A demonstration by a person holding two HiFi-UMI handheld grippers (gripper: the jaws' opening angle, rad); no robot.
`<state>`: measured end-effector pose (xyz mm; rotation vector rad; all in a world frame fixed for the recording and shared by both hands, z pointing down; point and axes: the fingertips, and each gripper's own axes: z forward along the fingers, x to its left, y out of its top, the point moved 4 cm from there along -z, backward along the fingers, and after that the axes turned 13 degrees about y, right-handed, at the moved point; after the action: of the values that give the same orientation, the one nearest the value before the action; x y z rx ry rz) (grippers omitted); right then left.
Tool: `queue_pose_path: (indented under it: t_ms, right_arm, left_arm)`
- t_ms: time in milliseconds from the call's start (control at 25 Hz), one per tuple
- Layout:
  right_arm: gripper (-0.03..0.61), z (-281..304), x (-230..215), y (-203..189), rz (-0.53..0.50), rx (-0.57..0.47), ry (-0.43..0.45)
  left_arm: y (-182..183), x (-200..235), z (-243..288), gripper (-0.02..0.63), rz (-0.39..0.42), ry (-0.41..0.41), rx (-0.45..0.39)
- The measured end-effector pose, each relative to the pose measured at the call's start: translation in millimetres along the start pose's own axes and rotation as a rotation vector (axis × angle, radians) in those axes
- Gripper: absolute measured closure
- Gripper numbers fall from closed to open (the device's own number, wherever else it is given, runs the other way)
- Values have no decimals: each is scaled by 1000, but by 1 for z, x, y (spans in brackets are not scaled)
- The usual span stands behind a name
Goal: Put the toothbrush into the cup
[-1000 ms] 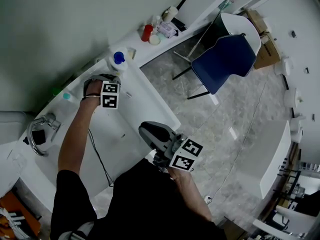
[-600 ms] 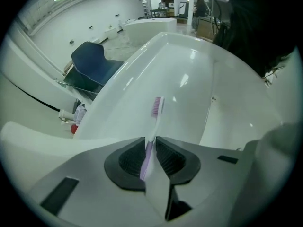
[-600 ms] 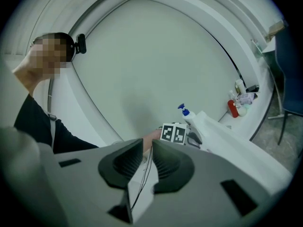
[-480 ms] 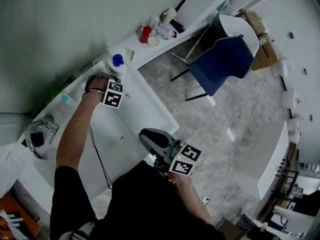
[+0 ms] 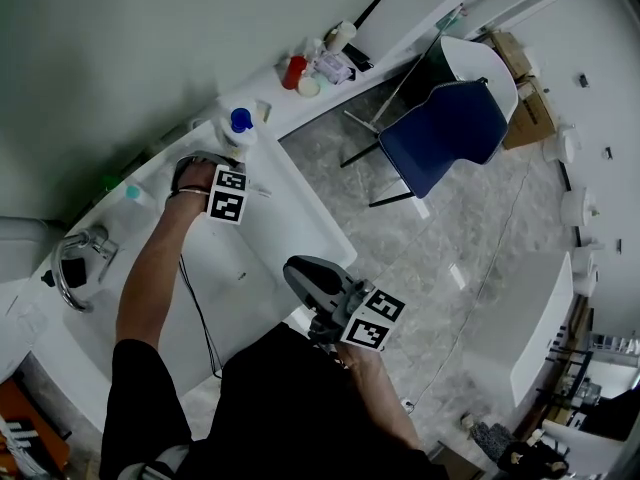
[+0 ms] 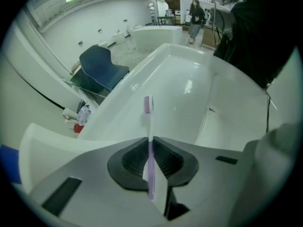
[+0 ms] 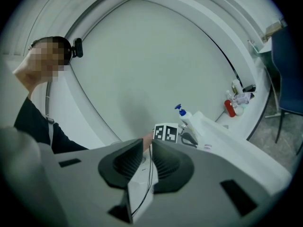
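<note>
Left gripper view showed the toothbrush (image 6: 149, 119) clamped by its lilac handle in the left gripper (image 6: 150, 148), jaws closed on it and bristles jutting toward 12 o'clock over the white tub (image 6: 199, 103). Carrying looked to be the step in hand. The next move called for finding the cup, which I couldn't pick out. At 5 o'clock from the left one, the right gripper (image 7: 147, 150) held nothing, jaws nearly together. No writing was legible.

Head view looks down; gripper views share the tub (image 6: 184, 79).
</note>
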<state>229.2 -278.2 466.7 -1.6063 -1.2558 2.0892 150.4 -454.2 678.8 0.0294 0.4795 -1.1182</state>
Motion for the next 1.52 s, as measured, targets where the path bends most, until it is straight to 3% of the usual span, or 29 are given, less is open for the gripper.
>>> queue_pose_path:
  t_ms: [400,680,1160,1520]
  right_arm:
    - [528,6,6,5,-9,18,29]
    - [528,-3,17,-1,-22,5,68]
    - [528,-78,40,13,-54,-115,142]
    - [529,-120,56,9,-56,-202,212]
  left_arm:
    - [22,9,-59,574,-293,157,-202]
    - [37,-3,-91,574,-400,272,-238]
    - [115,-24,-171,574,-510,433,-233]
    - [161,-59,-240,574,-680,564,-319]
